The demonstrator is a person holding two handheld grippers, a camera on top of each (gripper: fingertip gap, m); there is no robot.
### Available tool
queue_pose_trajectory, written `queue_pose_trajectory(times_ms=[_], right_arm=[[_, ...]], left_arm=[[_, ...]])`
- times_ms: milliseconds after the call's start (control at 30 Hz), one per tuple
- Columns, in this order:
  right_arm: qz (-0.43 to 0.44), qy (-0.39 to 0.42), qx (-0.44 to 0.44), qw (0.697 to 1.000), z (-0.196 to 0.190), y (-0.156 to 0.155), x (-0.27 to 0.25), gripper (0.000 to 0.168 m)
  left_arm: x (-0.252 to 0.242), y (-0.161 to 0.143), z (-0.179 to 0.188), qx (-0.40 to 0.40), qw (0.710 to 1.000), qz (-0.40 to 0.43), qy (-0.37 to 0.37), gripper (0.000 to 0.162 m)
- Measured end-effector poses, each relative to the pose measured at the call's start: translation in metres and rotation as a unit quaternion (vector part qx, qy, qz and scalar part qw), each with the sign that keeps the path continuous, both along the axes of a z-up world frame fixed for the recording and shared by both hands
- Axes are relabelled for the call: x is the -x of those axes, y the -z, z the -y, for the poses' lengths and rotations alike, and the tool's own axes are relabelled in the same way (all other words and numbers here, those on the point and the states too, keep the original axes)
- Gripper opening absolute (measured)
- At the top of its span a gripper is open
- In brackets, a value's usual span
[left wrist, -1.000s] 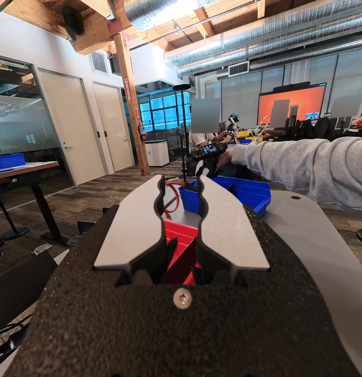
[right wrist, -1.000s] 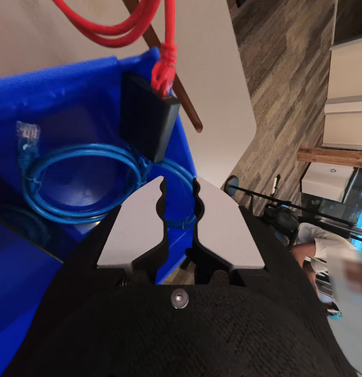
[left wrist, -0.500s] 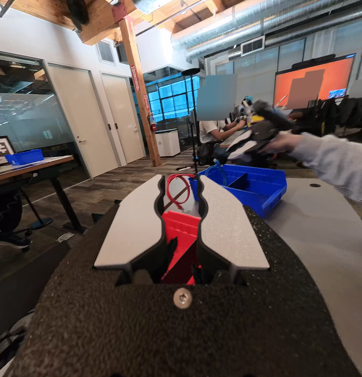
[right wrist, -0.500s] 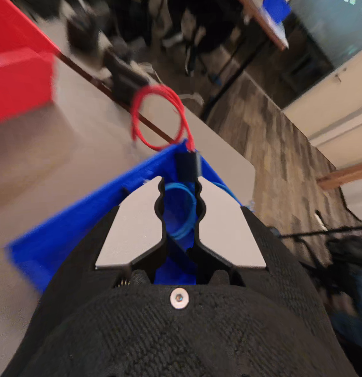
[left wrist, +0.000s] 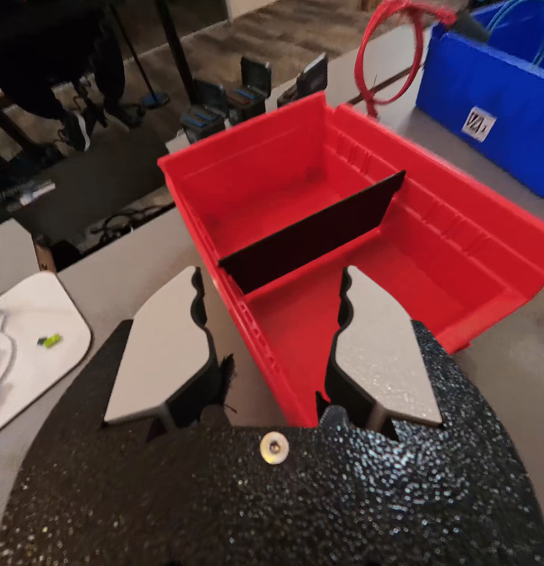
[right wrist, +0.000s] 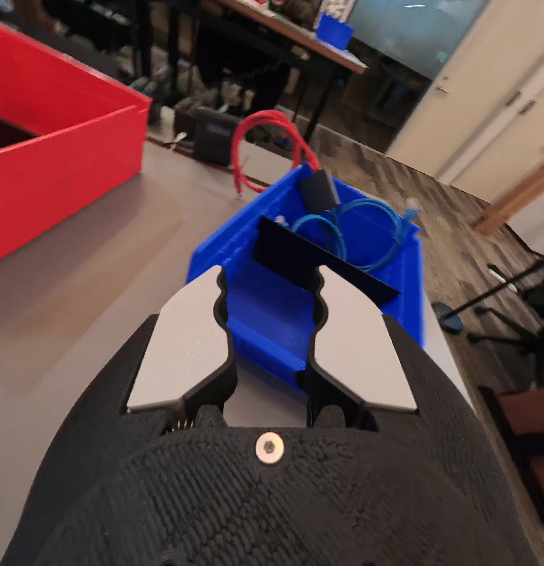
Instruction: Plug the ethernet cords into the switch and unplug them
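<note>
We hover our left tool [left wrist: 270, 306], spread and empty, over the red bin's [left wrist: 448, 220] near-left rim; our right tool [right wrist: 269, 303], likewise released, faces the blue bin [right wrist: 264, 321].

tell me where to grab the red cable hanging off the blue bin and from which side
Probably best at the top of the red cable loop's arch, coming from above the grey table. The loop stands outside the blue bin wall with open space around it, while the end at the black box sits cramped inside the rim.
</note>
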State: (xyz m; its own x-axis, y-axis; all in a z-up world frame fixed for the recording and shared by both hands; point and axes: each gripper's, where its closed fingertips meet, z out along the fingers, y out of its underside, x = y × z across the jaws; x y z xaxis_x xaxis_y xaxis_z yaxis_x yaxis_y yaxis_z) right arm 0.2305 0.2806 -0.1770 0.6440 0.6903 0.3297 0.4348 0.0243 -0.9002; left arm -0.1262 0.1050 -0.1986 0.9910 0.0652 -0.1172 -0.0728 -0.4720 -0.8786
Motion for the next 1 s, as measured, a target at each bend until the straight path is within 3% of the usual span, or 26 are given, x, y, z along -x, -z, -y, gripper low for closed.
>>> queue_pose_trajectory(times_ms=[100, 267, 500, 533, 633, 833, 933, 1000], right_arm=[[-0.017, 0.082, -0.013, 0.996, -0.031, -0.006, -0.043, 0.053], [-0.005, 0.154, 0.054, 0.987, -0.069, 0.014, -0.087, 0.054], [0.075, 0.202, 0.123, 0.969, -0.099, 0.051, -0.113, 0.041], [0.086, 0.199, 0.130, 0.968, -0.102, 0.057, -0.114, 0.033], [0.128, 0.196, 0.151, 0.961, -0.108, 0.076, -0.119, 0.016], [0.090, 0.157, 0.142, 0.973, -0.104, 0.075, -0.110, 0.010], [0.066, 0.151, 0.142, 0.976, -0.099, 0.074, -0.106, 0.007], [0.051, 0.151, 0.141, 0.977, -0.095, 0.074, -0.104, 0.006]], left_arm=[[0.007, 0.028, 0.013, 0.077, 0.997, 0.009, -0.032, 0.092], [0.000, 0.054, 0.017, 0.126, 0.988, 0.060, -0.063, 0.077], [0.012, 0.079, 0.029, 0.236, 0.963, -0.038, -0.122, 0.051], [0.013, 0.079, 0.030, 0.237, 0.962, -0.046, -0.125, 0.043], [0.015, 0.079, 0.031, 0.237, 0.961, -0.047, -0.132, 0.040], [0.017, 0.075, 0.030, 0.203, 0.969, -0.016, -0.142, 0.022], [0.015, 0.064, 0.032, 0.148, 0.981, 0.016, -0.125, 0.005], [0.013, 0.058, 0.043, 0.117, 0.986, 0.027, -0.112, 0.004]])
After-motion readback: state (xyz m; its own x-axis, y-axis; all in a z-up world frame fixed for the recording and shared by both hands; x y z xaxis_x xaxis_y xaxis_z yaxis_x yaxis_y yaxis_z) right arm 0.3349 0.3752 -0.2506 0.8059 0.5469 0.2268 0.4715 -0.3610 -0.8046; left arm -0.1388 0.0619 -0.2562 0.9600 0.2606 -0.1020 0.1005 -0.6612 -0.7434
